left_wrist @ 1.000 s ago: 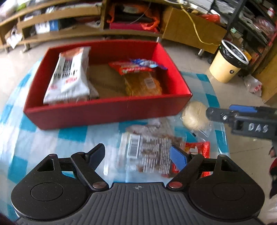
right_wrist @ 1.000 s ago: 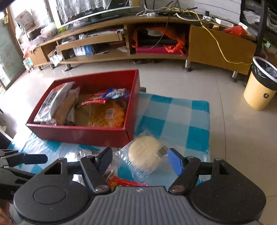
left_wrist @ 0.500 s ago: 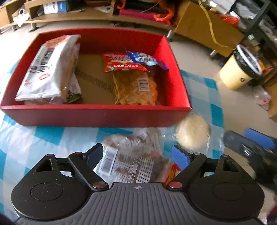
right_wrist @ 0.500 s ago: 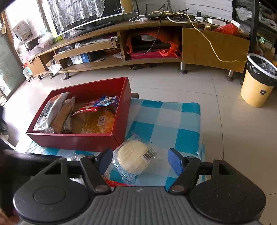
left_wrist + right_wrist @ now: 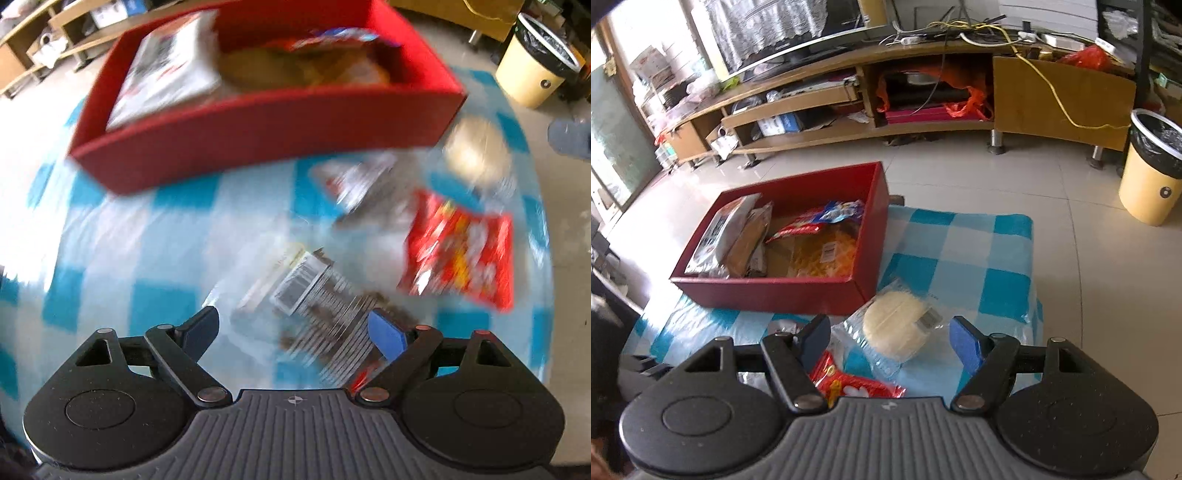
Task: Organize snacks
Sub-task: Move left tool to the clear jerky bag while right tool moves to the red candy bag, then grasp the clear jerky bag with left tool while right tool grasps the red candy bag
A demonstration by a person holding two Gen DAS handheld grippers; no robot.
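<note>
A red box [image 5: 266,122] [image 5: 783,284] holds several snack packs on a blue checked cloth [image 5: 960,243]. In the blurred left wrist view, my left gripper [image 5: 295,332] is open and empty just above a clear pack with a barcode [image 5: 317,295]. A red snack bag [image 5: 461,251] and a round pale cake in clear wrap [image 5: 476,147] lie to its right. In the right wrist view, my right gripper [image 5: 890,341] is open and empty over the round cake [image 5: 895,325], with the red bag [image 5: 849,384] beneath it.
A yellow waste bin [image 5: 1150,170] [image 5: 535,62] stands on the tiled floor at the right. A long wooden TV cabinet [image 5: 886,99] runs along the back. The cloth's right edge [image 5: 1032,277] meets bare floor.
My left gripper has swung fast back and left, so the box now sits farther off and the red bag shows fully. My right gripper has risen and pulled back slightly.
</note>
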